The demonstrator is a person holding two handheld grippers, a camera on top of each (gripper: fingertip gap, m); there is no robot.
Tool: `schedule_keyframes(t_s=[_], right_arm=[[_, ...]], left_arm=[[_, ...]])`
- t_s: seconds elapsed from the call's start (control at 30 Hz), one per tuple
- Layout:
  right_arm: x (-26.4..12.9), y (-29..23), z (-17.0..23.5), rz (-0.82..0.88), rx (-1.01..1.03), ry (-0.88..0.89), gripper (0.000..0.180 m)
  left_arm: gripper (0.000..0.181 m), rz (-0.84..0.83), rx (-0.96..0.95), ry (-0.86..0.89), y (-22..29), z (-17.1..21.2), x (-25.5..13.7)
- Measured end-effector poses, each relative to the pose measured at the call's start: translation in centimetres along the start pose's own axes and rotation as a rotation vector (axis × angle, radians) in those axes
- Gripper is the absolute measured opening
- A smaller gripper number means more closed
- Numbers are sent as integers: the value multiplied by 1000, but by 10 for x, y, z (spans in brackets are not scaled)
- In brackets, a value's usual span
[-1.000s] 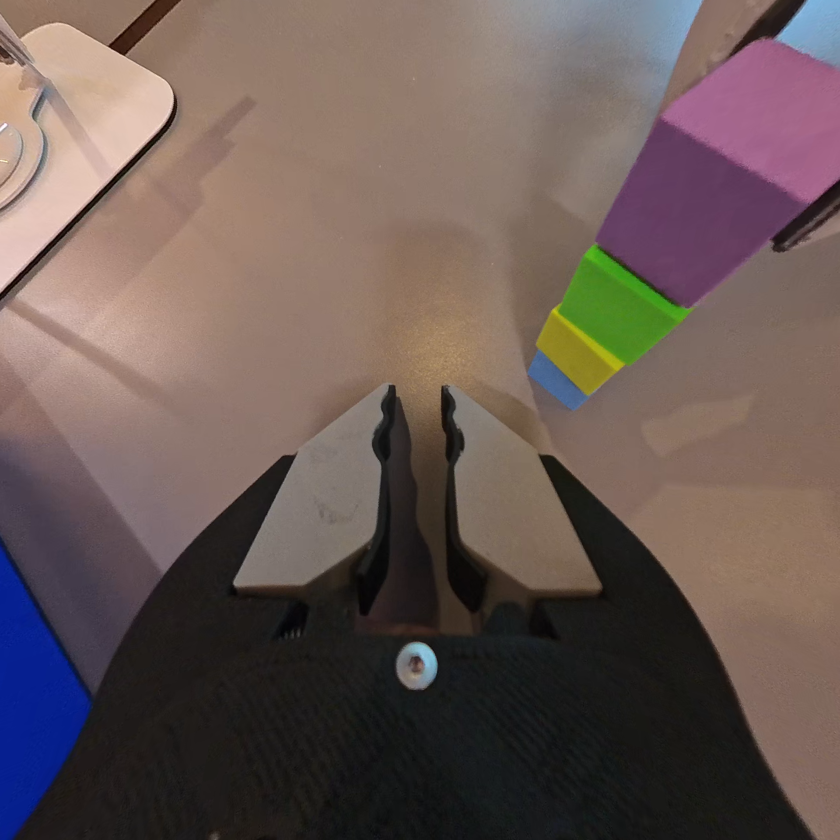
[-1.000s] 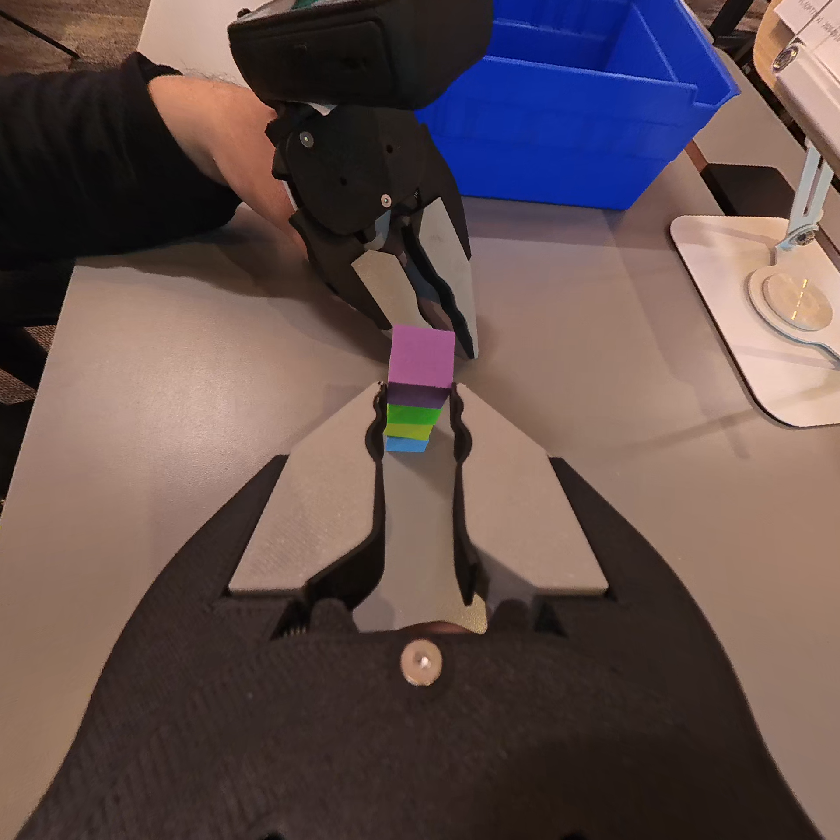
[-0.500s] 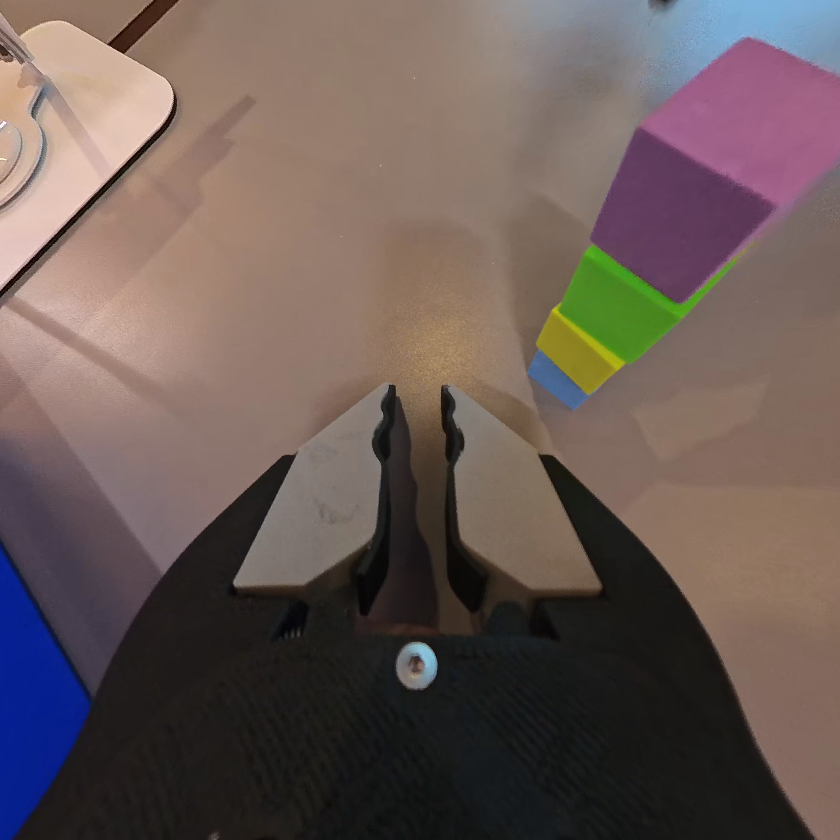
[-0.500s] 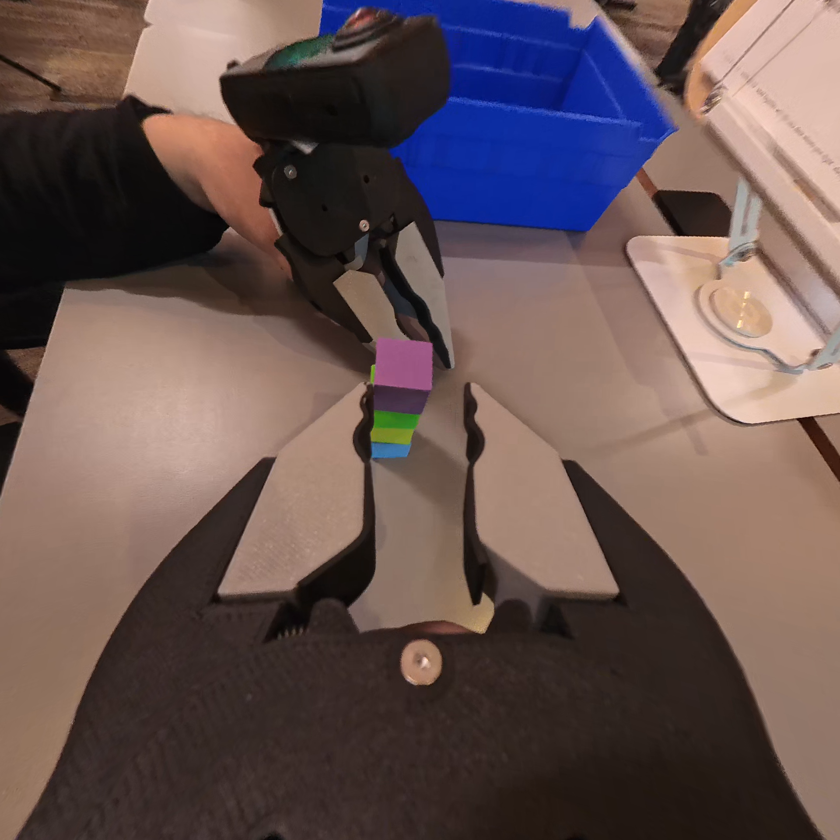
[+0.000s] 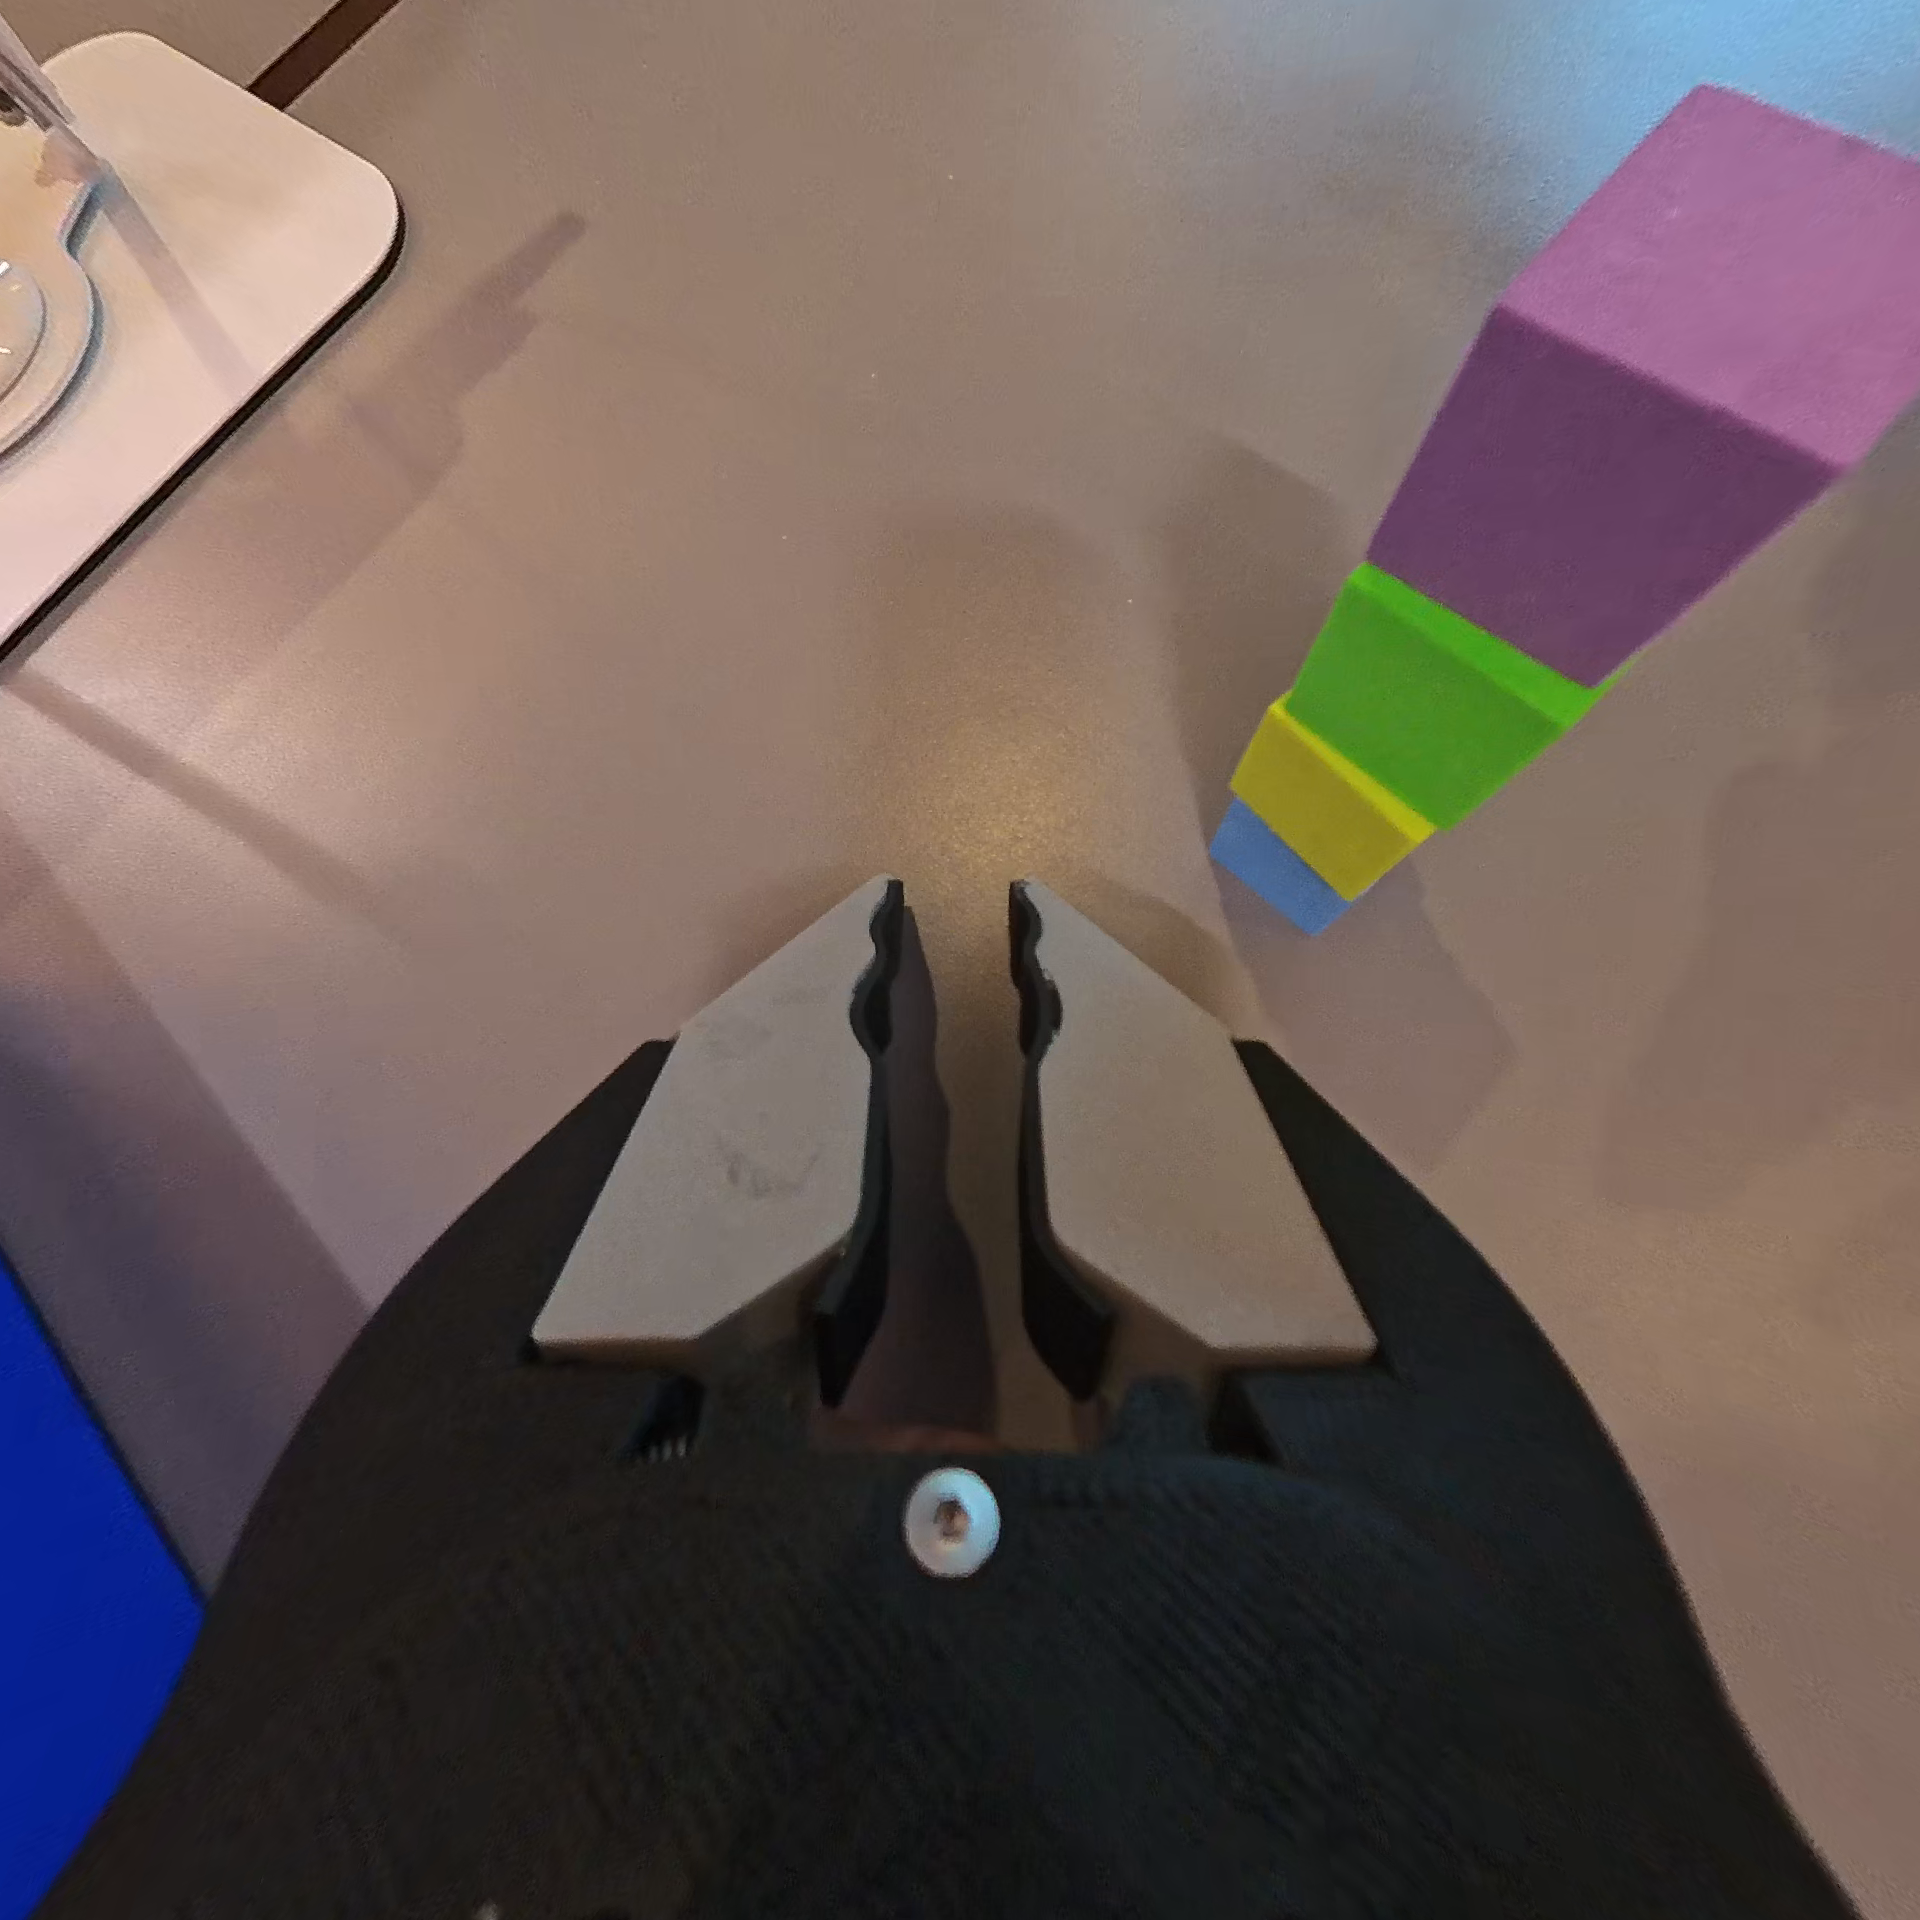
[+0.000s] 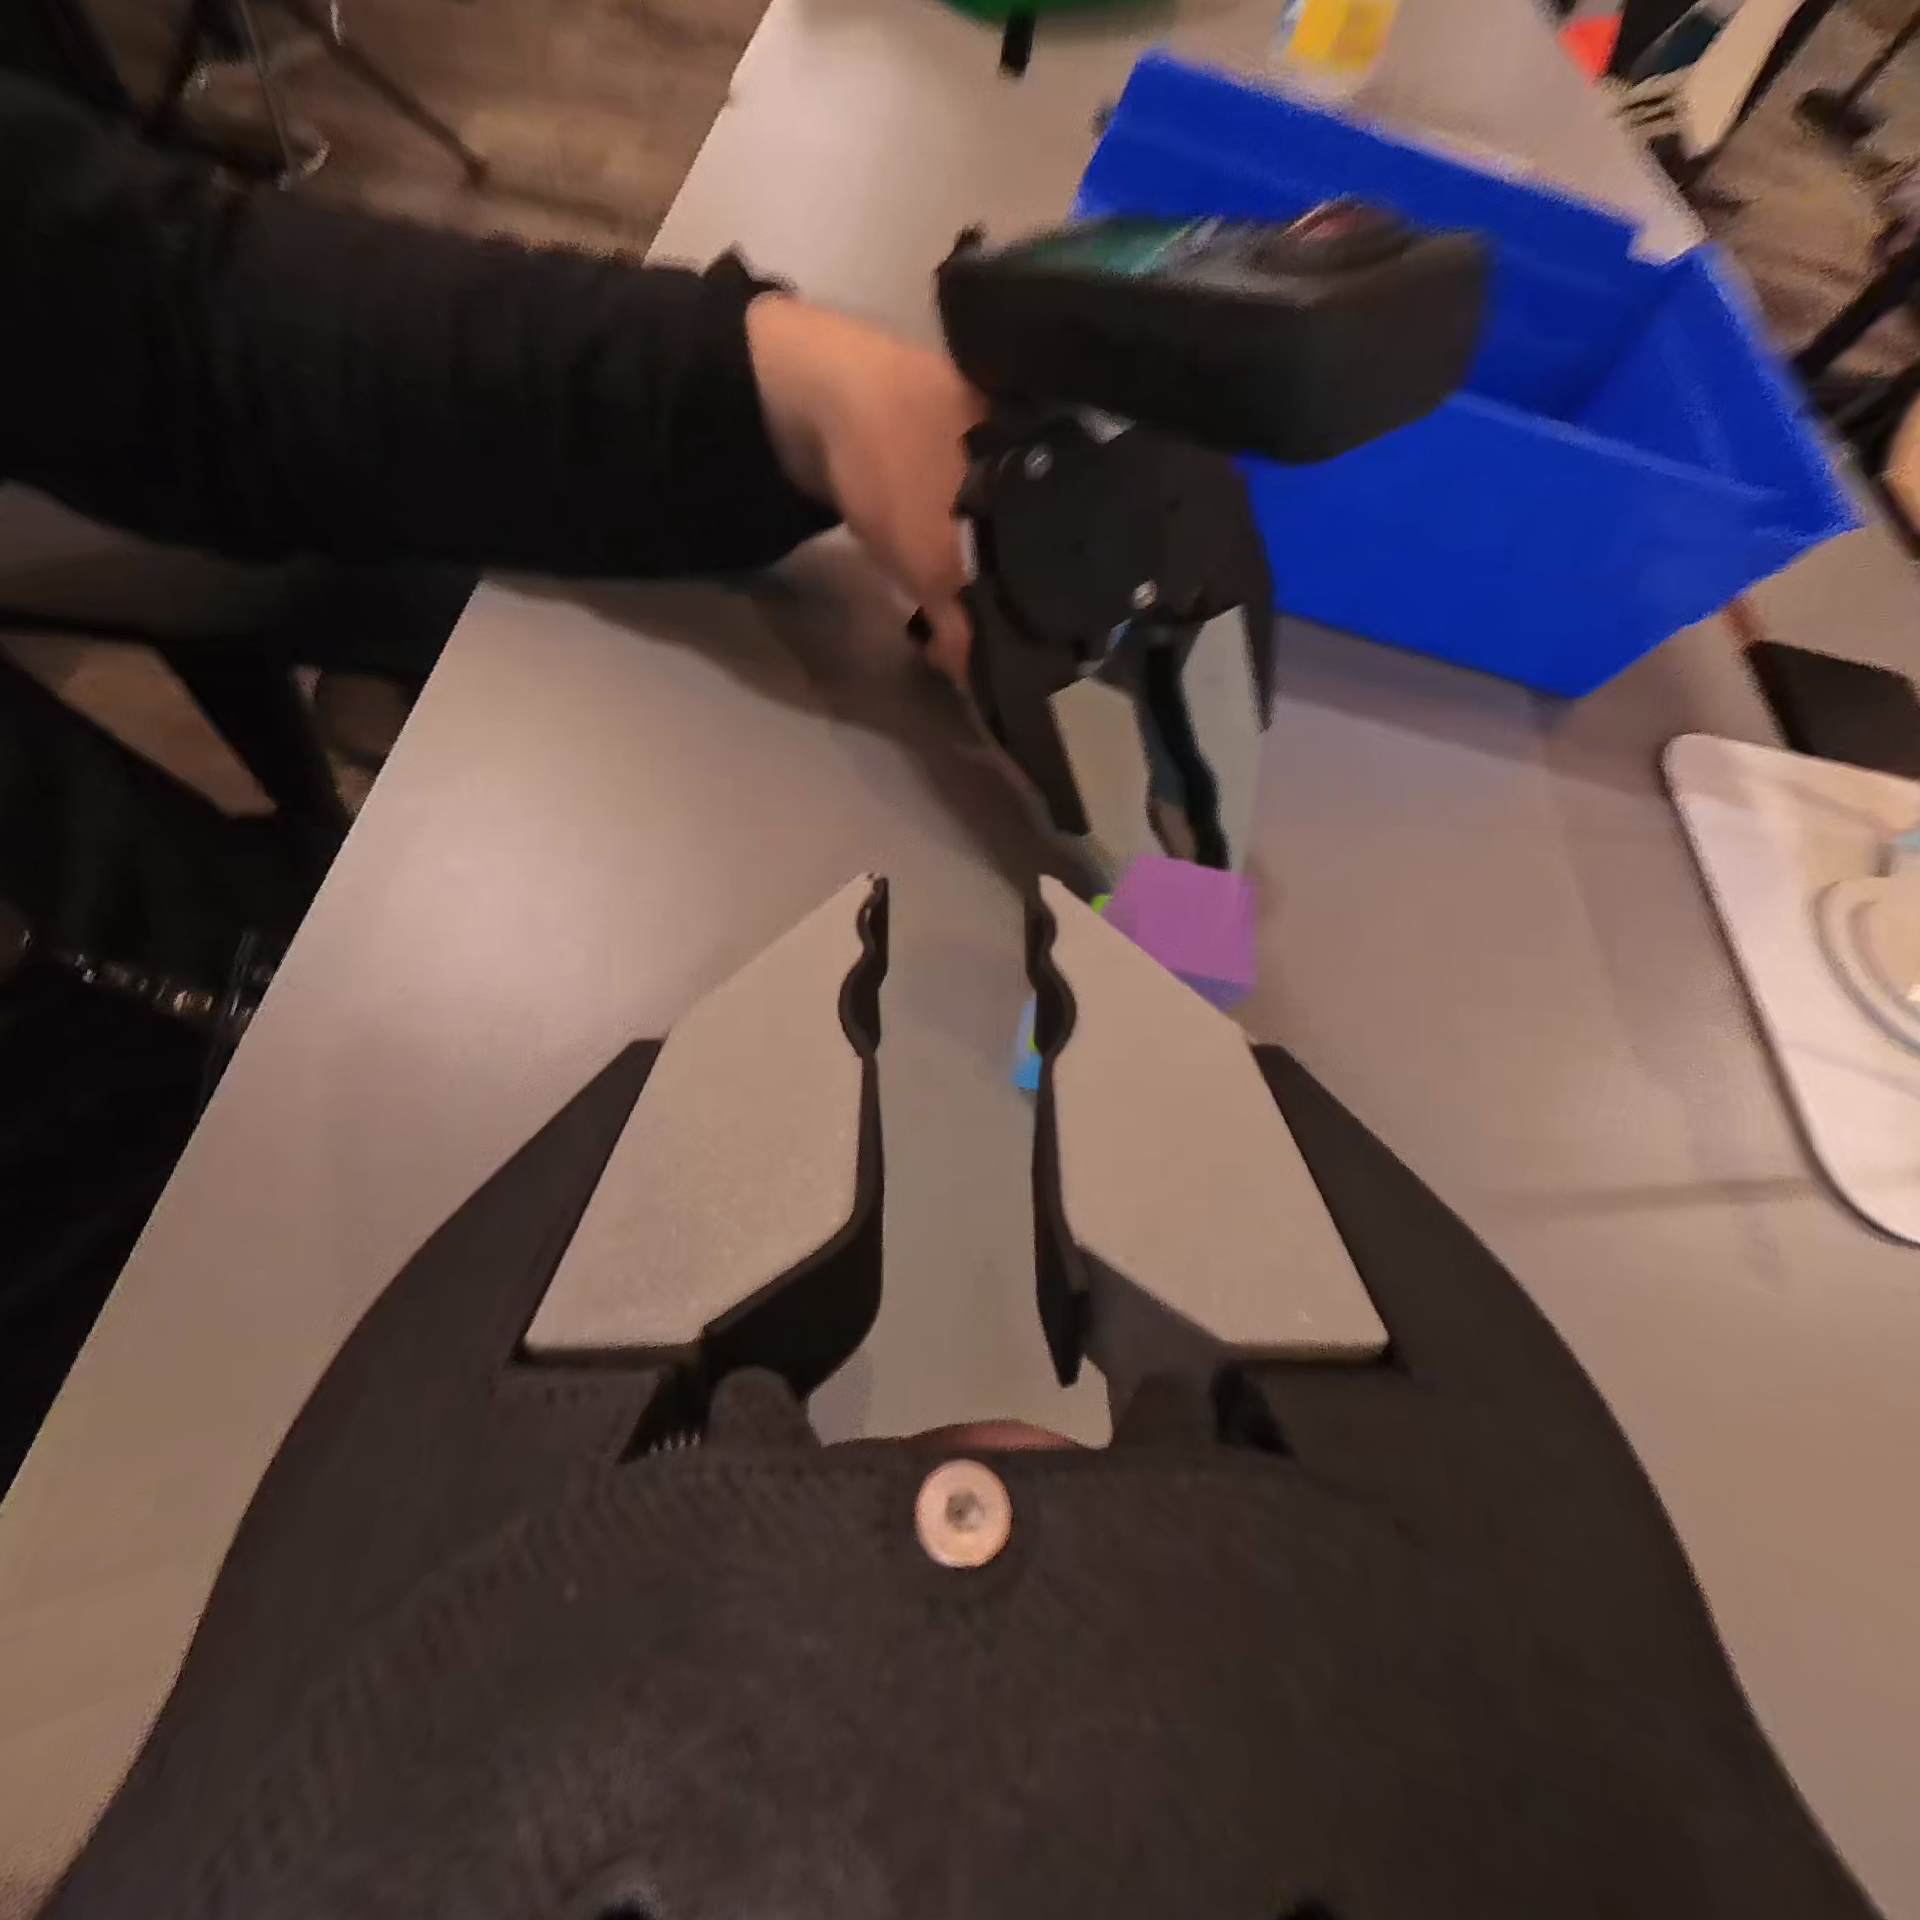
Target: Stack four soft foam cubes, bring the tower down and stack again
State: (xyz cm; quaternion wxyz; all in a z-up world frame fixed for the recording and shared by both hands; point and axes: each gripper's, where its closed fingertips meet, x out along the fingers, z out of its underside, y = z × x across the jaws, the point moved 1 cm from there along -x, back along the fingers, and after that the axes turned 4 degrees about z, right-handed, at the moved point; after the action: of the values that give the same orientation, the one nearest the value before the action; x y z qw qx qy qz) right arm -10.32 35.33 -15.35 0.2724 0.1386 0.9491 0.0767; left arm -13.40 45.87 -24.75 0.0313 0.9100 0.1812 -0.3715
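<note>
A tower of four foam cubes stands on the grey table: blue cube [image 5: 1283, 878] at the bottom, then yellow cube [image 5: 1320, 810], green cube [image 5: 1423, 707] and purple cube [image 5: 1662, 384] on top. It stands free, to the right of my left gripper [image 5: 956, 899], which is slightly open and empty. In the right wrist view the purple cube [image 6: 1184, 925] shows just past my right gripper's right finger [image 6: 1143, 1091], which hides most of the tower. My right gripper [image 6: 958, 888] is open and empty. The left gripper [image 6: 1138, 831] hovers just behind the tower.
A blue bin [image 6: 1507, 520] stands at the back of the table, behind the left gripper. A white stand base [image 6: 1787, 987] lies to the right and also shows in the left wrist view [image 5: 187, 312]. A person's black-sleeved arm [image 6: 416, 395] reaches in from the left. The gap from one gripper's tips to the other's is roughly 15 cm.
My right gripper let go of the purple cube, pulled away from the tower and swung left; its jaws have narrowed. The tower stays standing. The left gripper has barely moved.
</note>
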Motion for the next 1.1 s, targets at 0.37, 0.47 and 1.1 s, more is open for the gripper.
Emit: schedule_keyframes(t_s=[0.37, 0.47, 1.1], right_arm=[[46, -13, 54, 3, -92, -317, 16], [49, -10, 58, 20, -82, -328, 16], [45, 50, 56, 349, 11, -301, 17]], left_arm=[[18, -1, 1, 0, 0, 0, 0], [18, 1, 0, 1, 0, 0, 0], [21, -4, -18, -2, -2, 0, 0]])
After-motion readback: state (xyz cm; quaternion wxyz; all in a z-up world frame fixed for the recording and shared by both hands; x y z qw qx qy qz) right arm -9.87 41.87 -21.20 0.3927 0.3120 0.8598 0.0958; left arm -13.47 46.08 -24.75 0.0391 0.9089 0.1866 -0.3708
